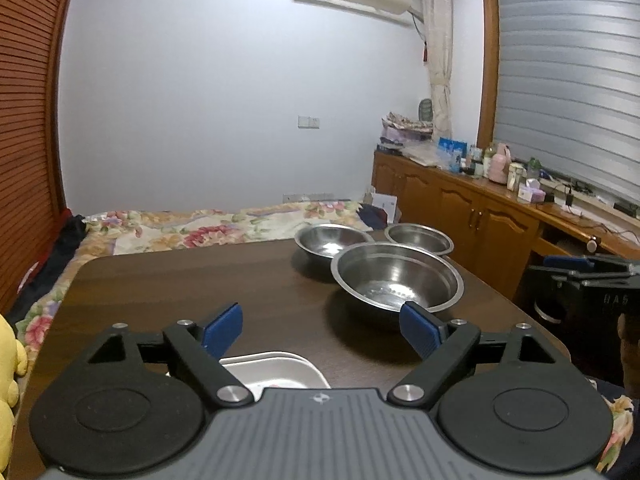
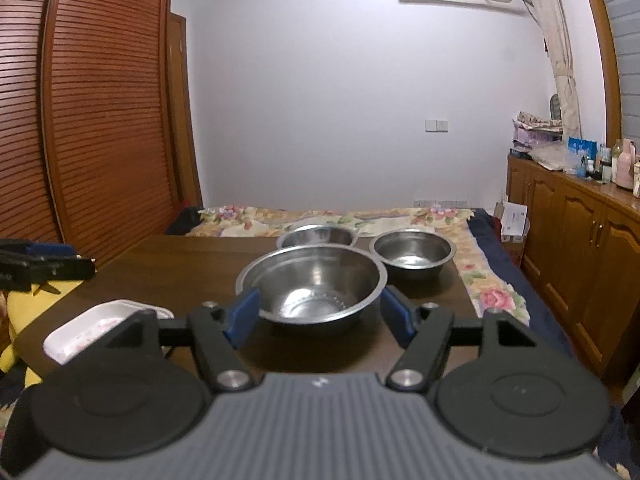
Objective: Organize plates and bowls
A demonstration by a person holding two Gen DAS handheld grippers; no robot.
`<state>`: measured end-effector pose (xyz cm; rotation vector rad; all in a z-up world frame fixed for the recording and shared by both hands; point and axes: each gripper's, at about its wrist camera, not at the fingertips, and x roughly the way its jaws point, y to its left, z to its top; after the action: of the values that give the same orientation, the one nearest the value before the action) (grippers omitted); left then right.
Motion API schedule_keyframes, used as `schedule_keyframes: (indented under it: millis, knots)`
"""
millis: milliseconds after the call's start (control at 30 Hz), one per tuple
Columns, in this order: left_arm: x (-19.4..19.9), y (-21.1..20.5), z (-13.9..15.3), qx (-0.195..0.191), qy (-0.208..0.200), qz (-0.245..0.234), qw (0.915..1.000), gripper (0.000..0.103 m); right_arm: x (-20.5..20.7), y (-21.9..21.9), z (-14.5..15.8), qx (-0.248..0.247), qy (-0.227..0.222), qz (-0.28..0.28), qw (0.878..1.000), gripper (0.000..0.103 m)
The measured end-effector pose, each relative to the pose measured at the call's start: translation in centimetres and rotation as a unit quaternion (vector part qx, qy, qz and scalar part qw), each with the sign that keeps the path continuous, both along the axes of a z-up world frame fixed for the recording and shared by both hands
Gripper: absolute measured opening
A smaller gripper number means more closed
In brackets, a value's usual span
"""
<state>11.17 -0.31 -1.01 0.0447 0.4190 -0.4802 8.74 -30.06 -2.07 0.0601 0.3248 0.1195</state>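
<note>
Three steel bowls stand on a dark wooden table (image 1: 200,280). The large bowl (image 1: 396,280) (image 2: 312,280) is nearest, with two smaller bowls (image 1: 334,242) (image 1: 418,238) behind it. A white rectangular dish (image 1: 276,368) (image 2: 92,324) lies at the table's near edge. My left gripper (image 1: 320,320) is open and empty above the dish; its right pad overlaps the large bowl's near rim in the view. My right gripper (image 2: 320,306) is open, its blue pads on either side of the large bowl's near wall, and neither is seen pressing on it.
A bed with a floral cover (image 2: 400,216) lies beyond the table. Wooden cabinets (image 1: 480,208) with cluttered tops run along the right wall. A louvred wardrobe (image 2: 100,120) fills the left. A yellow plush toy (image 1: 8,360) sits by the table's left edge.
</note>
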Motion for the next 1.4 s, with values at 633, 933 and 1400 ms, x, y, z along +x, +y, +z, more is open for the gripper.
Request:
schedule_keyframes:
  millis: [633, 933, 1400]
  knots:
    - [7.7, -7.2, -1.0, 0.008, 0.036, -0.044, 0.9984, 0.068, 6.6, -2.3, -2.0, 0.014, 0.028, -0.005, 1.000, 0.065]
    - [12.3, -8.9, -2.8, 0.030, 0.095, -0.022, 0.9948, 0.050, 10.3, -3.8, -3.8, 0.046, 0.078, -0.023, 0.996, 0.054]
    - [15.3, -9.8, -4.1, 0.045, 0.153, -0.020, 0.9869, 0.026, 12.1, -4.3, -5.0, 0.118, 0.116, -0.004, 0.986, 0.023]
